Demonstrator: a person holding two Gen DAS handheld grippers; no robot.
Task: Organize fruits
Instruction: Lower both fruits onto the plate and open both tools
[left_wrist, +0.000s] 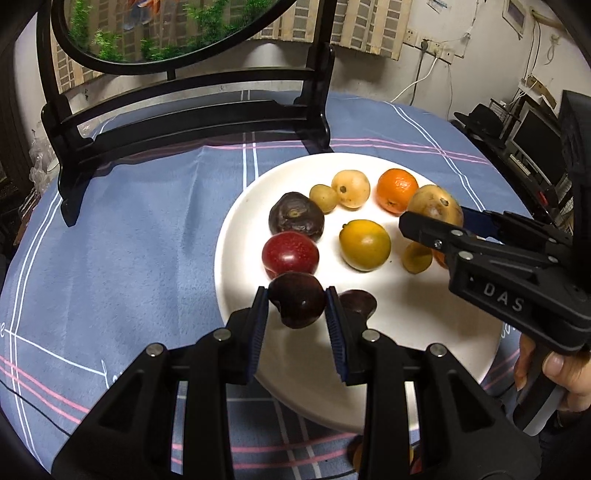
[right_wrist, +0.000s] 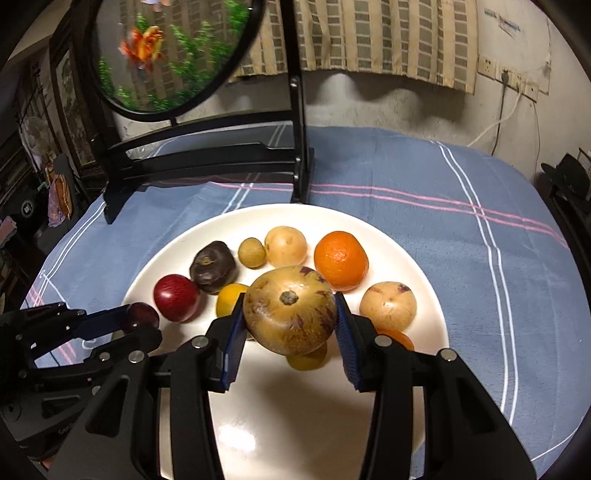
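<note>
The left gripper (left_wrist: 296, 303) clamps a dark plum (left_wrist: 296, 305) above the plate's (left_wrist: 424, 350) left edge. The right gripper (right_wrist: 290, 312) clamps a streaked melon (right_wrist: 290, 309) over the plate's middle, among the other fruit.

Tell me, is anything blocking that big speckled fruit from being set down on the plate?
Partly. The right tool holds the speckled fruit above the plate, with a small yellow fruit directly beneath it. The near part of the plate looks bare.

1 plate (right_wrist: 295, 424), 2 tools (left_wrist: 295, 310) (right_wrist: 290, 314), 2 oranges (right_wrist: 340, 260) (right_wrist: 397, 338), 1 red fruit (right_wrist: 175, 297).
</note>
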